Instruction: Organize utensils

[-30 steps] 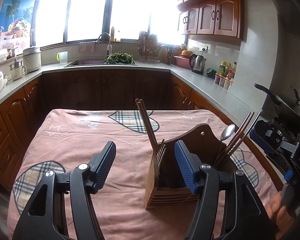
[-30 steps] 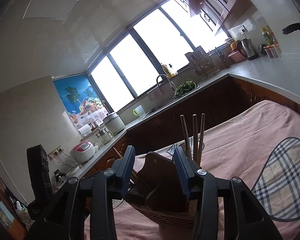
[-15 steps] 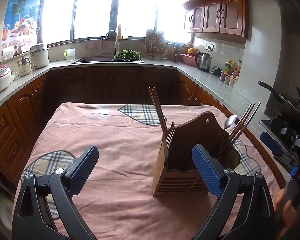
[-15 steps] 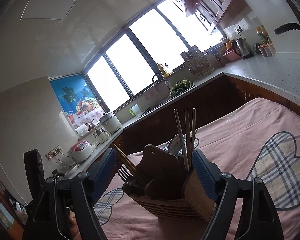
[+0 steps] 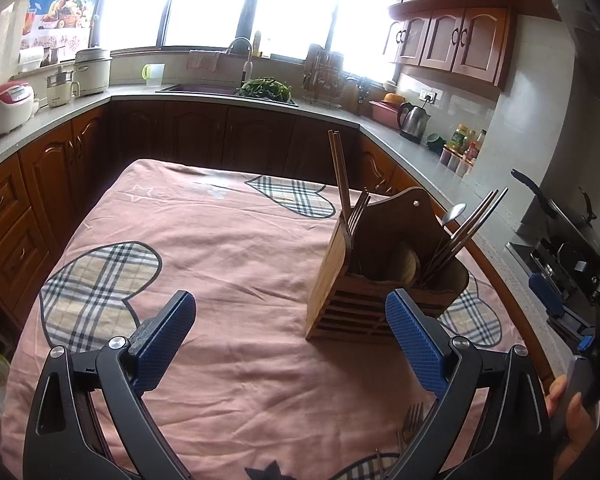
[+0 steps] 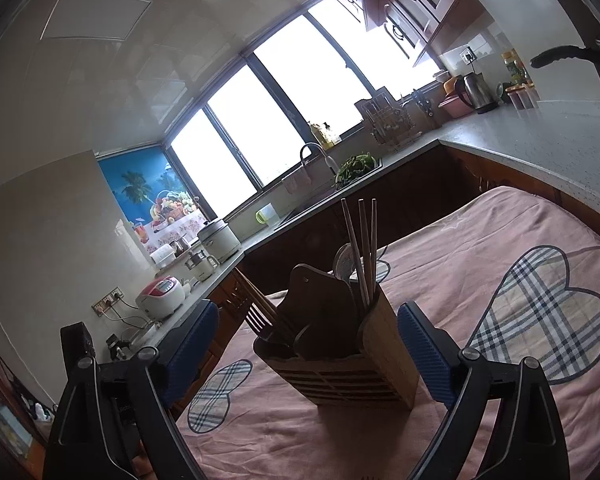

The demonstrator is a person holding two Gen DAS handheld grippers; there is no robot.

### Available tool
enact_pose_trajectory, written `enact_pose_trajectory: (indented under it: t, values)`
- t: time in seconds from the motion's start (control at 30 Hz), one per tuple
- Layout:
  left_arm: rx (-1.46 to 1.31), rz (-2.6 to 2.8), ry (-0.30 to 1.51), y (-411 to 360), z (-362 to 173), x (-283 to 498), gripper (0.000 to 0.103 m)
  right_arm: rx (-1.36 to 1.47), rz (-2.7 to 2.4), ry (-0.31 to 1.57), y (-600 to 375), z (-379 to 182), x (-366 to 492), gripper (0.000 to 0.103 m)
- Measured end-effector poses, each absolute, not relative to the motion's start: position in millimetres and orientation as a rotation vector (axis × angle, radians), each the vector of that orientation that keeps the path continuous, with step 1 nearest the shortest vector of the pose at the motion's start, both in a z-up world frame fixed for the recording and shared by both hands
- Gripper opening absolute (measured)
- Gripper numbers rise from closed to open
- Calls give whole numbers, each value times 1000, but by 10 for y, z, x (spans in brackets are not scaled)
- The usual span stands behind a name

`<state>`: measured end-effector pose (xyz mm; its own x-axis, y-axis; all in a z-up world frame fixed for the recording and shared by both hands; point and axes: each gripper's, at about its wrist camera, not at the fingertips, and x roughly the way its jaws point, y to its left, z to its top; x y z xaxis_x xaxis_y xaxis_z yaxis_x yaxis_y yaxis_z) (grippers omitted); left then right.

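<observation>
A wooden utensil holder (image 5: pixel 364 280) stands on the pink tablecloth (image 5: pixel 220 248). It holds brown chopsticks (image 5: pixel 340 172), a fork (image 5: pixel 358 210), a spoon (image 5: pixel 454 212) and metal chopsticks (image 5: pixel 472 220). My left gripper (image 5: pixel 290 336) is open and empty, in front of and left of the holder. A fork (image 5: pixel 410 426) lies on the cloth by its right finger. My right gripper (image 6: pixel 308 344) is open and empty, with the holder (image 6: pixel 340 344) between and beyond its fingers. The right gripper also shows at the left wrist view's right edge (image 5: pixel 560 308).
Dark wooden cabinets and a grey counter (image 5: pixel 228 98) ring the table. A sink with greens (image 5: pixel 266 88), rice cookers (image 5: pixel 6 106), a kettle (image 5: pixel 412 122) and bottles (image 5: pixel 464 146) sit on it. A stove with a pan (image 5: pixel 556 216) is at the right.
Both grippers have opened wide and drawn back from the holder, which now stands free on the cloth. The left wrist view now also shows a fork near the table's front edge.
</observation>
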<state>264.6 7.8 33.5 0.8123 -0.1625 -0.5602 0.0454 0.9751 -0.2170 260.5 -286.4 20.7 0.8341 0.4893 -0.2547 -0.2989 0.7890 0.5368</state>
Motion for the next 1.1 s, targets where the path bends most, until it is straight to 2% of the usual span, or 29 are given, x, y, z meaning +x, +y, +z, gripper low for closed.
enact_pose_trajectory:
  t: [0.17, 0.43, 0.73, 1.1]
  values:
    - [-220, -110, 619, 135, 339, 2434, 98, 476, 429, 413, -2847, 231, 2389, 94]
    - [-260, -123, 638, 179, 247, 1951, 103, 430, 426, 441, -2808, 223, 1992, 101]
    - [-296, -126, 645, 237, 137, 1384, 103, 341, 413, 469, -2719, 135, 1412, 101]
    - [-189, -80, 591, 71, 158, 747, 103, 106, 287, 448, -2525, 118, 730, 102]
